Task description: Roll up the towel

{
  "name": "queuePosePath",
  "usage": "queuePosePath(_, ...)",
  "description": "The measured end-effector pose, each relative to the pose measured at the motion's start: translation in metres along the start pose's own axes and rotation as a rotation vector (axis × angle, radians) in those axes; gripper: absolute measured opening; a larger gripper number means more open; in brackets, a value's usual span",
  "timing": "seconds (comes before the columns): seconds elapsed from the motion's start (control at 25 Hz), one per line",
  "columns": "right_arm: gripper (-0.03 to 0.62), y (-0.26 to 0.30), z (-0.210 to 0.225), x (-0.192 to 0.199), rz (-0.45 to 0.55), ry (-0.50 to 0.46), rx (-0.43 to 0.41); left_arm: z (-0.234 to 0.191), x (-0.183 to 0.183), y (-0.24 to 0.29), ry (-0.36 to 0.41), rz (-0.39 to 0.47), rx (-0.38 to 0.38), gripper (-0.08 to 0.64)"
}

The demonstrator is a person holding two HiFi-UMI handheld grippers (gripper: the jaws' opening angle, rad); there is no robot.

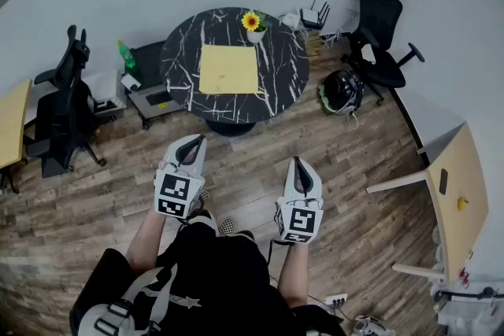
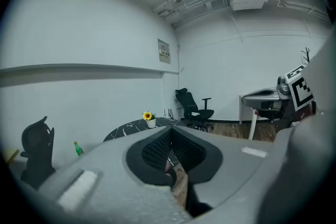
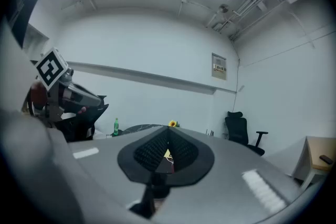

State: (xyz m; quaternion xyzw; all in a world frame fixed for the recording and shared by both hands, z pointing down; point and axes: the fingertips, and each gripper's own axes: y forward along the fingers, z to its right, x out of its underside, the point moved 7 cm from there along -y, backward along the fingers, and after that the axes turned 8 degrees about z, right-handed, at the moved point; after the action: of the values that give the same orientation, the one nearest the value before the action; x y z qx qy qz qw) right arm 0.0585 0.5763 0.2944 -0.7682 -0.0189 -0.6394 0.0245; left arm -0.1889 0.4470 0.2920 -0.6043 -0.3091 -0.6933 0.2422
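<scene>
Head view is showing the left gripper point(image 1: 194, 145) and right gripper point(image 1: 298, 165) being held forward side by side over the wood floor point(image 1: 354, 161), pointing nearly level toward the round black counter point(image 1: 177, 67) and staying well short of it; both pairs of jaws are sitting together, gripping nothing; the yellow towel point(image 1: 228, 68) is lying flat at the counter's middle, near a potted sunflower point(image 1: 252, 24).
</scene>
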Motion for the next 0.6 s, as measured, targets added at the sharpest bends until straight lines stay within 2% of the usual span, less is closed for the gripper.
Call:
queuePosePath(0.32,0.006,0.037,0.008,0.009,-0.022,-0.012,0.017,-0.016,0.008,0.033,0.012,-0.02,0.005,0.011)
queuePosePath(0.6,0.006,0.108,0.016,0.023,-0.042,-0.022,-0.005,-0.05,0.015,0.091,-0.002,-0.041,0.004,0.011)
